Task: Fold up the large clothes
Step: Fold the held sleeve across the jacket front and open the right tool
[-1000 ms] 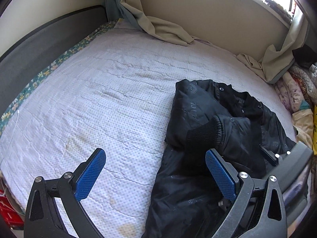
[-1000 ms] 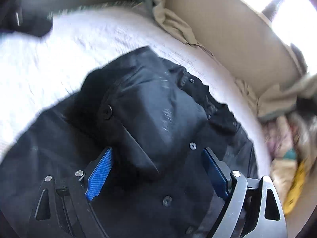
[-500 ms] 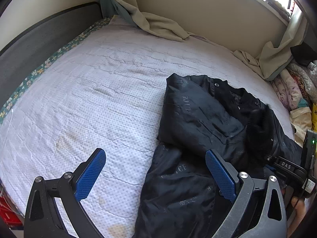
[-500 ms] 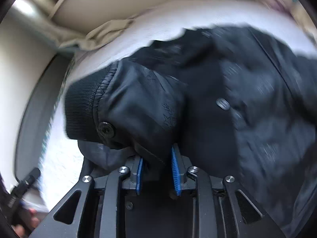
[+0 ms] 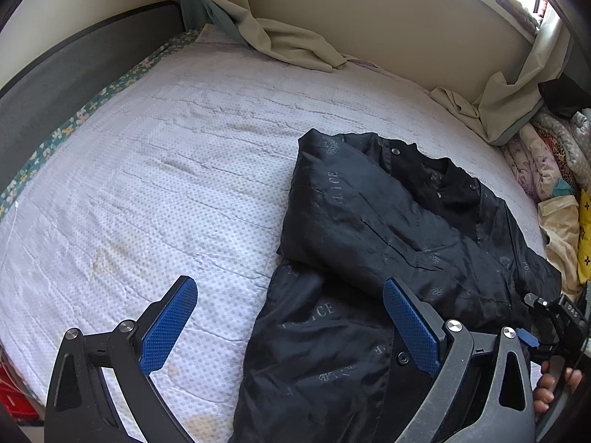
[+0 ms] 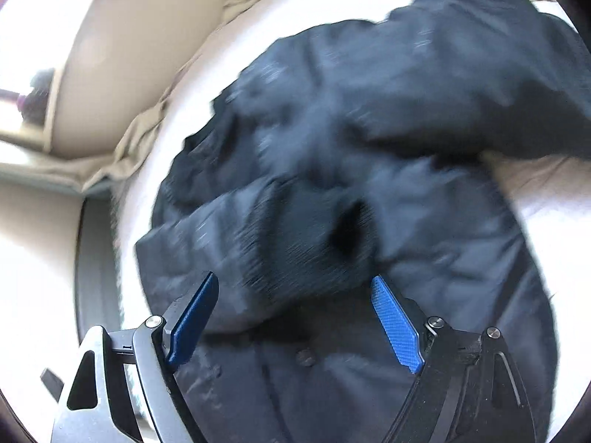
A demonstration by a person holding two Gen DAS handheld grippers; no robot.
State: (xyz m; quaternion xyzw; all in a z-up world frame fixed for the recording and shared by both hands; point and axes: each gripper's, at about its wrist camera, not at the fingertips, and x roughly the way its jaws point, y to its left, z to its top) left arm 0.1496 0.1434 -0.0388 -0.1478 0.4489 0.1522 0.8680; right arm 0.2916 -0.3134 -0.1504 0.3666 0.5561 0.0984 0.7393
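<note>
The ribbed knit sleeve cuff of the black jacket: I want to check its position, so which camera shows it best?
The right wrist view: the ribbed knit sleeve cuff lies just beyond the open right tongs, though blurred. The left wrist view shows the black jacket sharply, but no cuff.

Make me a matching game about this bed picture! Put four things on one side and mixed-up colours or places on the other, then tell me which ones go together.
Things:
1. jacket
2. curtain
3. left gripper
4. pile of clothes

Descriptions:
A. beige, hanging down onto the far edge of the bed
B. black, lying on the white bed cover
C. colourful, heaped at the right side of the bed
D. open, with blue pads

Pairs: 1-B, 2-A, 3-D, 4-C
</note>
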